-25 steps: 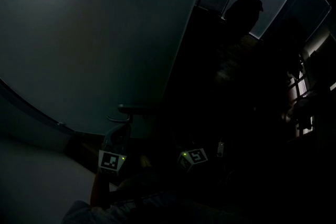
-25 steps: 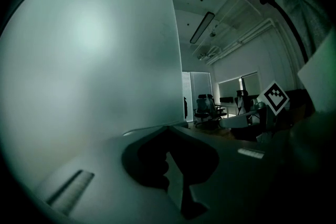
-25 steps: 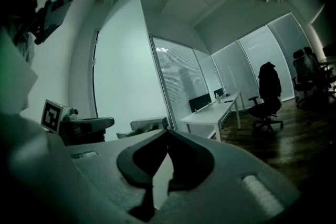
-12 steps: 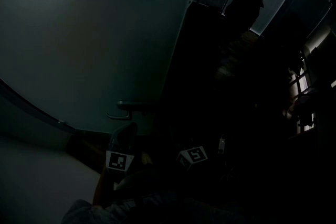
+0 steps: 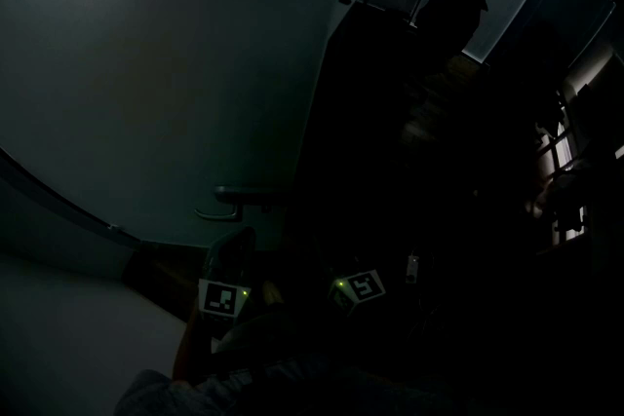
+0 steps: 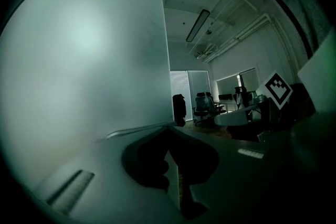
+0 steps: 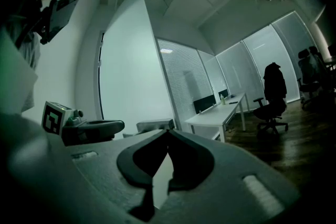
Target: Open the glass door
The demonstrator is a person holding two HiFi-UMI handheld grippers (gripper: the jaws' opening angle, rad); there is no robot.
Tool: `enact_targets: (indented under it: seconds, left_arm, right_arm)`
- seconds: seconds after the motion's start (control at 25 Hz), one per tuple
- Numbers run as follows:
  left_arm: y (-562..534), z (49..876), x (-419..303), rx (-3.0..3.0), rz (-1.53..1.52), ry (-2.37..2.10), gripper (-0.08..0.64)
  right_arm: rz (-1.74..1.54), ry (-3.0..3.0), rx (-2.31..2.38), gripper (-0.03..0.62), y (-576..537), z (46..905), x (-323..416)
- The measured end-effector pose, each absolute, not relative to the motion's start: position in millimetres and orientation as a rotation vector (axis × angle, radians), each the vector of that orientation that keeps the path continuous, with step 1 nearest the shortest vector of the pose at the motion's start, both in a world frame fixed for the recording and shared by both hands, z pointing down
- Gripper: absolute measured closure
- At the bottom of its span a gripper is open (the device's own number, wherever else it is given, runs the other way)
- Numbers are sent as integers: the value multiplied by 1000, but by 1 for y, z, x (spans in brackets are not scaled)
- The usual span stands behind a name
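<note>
The frosted glass door [image 5: 166, 63] fills the left of the dim head view, with its lever handle [image 5: 244, 197] low on the free edge. My left gripper [image 5: 239, 236] is shut and empty just below and short of that handle, its marker cube [image 5: 222, 297] lit by a green light. In the left gripper view the jaws [image 6: 169, 128] meet at the tips beside the door pane [image 6: 89, 60]. The right gripper [image 7: 168, 132] is shut on nothing and points into the room past the door [image 7: 128, 71]. Its cube [image 5: 359, 288] shows right of the left one.
Beyond the door edge lies a dark office with a white desk [image 7: 223, 112], a chair draped with a coat [image 7: 273, 94] and blinds on glass walls [image 7: 181, 81]. A dark silhouette of a person [image 5: 453, 19] shows against the lit blinds. More chairs [image 6: 205, 107] stand further in.
The left gripper has slipped a little right and down, away from the handle. The door's free edge has shifted left in the head view. The right gripper has stayed put.
</note>
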State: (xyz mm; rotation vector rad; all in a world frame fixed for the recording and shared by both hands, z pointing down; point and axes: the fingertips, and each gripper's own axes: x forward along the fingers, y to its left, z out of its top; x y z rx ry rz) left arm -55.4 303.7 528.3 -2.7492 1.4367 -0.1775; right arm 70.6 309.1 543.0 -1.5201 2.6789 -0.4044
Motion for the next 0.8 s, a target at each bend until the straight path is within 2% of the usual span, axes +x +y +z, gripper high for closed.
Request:
enact_targets:
  seconds: [0.8]
  left_arm:
    - [304, 531, -55, -2716, -206, 1429, 557]
  right_arm:
    - [-410, 2683, -1520, 591, 311, 547, 71]
